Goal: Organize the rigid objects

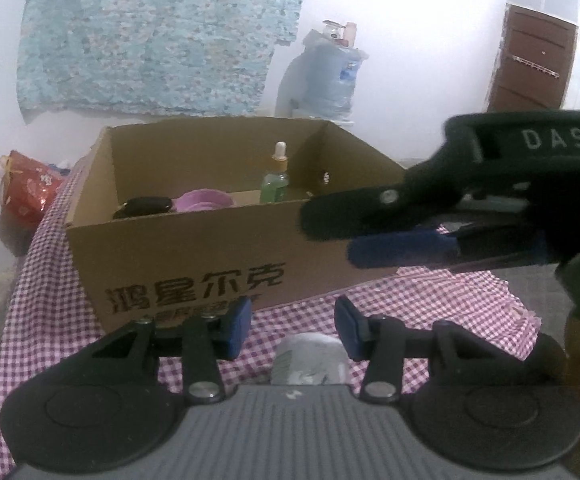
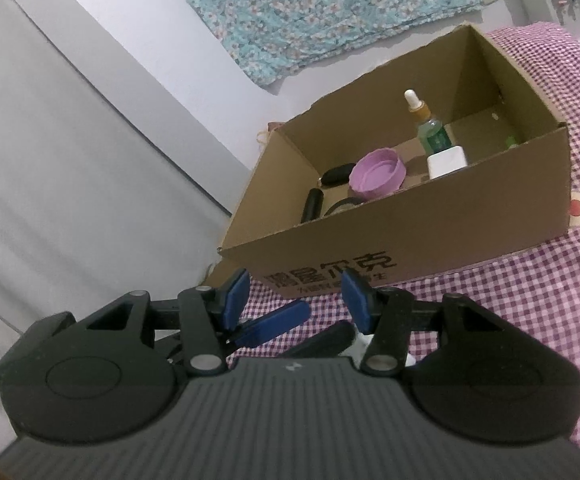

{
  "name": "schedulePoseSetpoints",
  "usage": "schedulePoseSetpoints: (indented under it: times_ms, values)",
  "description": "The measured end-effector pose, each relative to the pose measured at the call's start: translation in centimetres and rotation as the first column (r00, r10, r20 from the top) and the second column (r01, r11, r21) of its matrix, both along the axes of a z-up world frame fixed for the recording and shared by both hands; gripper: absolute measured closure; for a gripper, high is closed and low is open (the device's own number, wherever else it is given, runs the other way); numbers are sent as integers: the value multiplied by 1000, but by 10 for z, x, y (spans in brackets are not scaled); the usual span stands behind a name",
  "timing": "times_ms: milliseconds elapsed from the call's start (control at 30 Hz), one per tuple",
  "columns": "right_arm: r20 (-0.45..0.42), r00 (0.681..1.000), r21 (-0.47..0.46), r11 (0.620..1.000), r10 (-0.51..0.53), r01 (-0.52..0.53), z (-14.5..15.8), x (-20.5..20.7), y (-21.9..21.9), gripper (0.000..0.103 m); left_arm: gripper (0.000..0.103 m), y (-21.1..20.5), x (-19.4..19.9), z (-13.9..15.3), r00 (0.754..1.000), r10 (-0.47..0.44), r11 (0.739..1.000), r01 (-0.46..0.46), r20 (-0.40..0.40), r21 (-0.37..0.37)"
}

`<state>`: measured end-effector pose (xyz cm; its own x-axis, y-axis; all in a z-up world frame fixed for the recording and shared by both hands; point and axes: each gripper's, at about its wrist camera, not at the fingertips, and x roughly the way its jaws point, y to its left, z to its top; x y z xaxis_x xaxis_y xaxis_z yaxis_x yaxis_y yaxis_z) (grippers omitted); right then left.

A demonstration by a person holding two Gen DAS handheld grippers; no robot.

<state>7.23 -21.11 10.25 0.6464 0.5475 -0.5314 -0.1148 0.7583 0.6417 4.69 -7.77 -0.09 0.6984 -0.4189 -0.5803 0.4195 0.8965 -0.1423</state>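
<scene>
An open cardboard box (image 1: 194,256) (image 2: 430,220) stands on the checked cloth. It holds a purple lid (image 2: 376,174), a green dropper bottle (image 2: 430,128) (image 1: 275,182), a white block (image 2: 448,162) and black items (image 2: 314,204). My left gripper (image 1: 293,322) is open just above a grey-white object (image 1: 310,360) on the cloth, in front of the box. My right gripper (image 2: 296,298) is open and empty; in the left wrist view it (image 1: 330,232) reaches in from the right beside the box's near corner. In the right wrist view the left gripper's fingers (image 2: 278,320) show below.
A purple-and-white checked cloth (image 1: 430,300) (image 2: 530,280) covers the surface. A red bag (image 1: 26,190) lies at the far left. A water dispenser (image 1: 330,76) and a floral curtain (image 1: 158,32) stand at the white back wall. A brown door (image 1: 530,56) is at the right.
</scene>
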Motion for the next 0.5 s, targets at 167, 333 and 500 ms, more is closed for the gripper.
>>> schedulePoseSetpoints:
  times_ms: [167,333,500]
  values:
    - [-5,1000,5,1000,-19,19,-1,-1,-5,51,56,10,-2,2,1000,23,1000,-23,2,-10]
    - [-16,1000,4,1000,-25,25,-4,-2,-5,50,54,21,-5,4,1000,27,999,-27,-10,-30]
    - [-25,999,5,1000,-29,30,-8,-4,-8,50,49,28,-12,6,1000,9,999,-10,-22,-38]
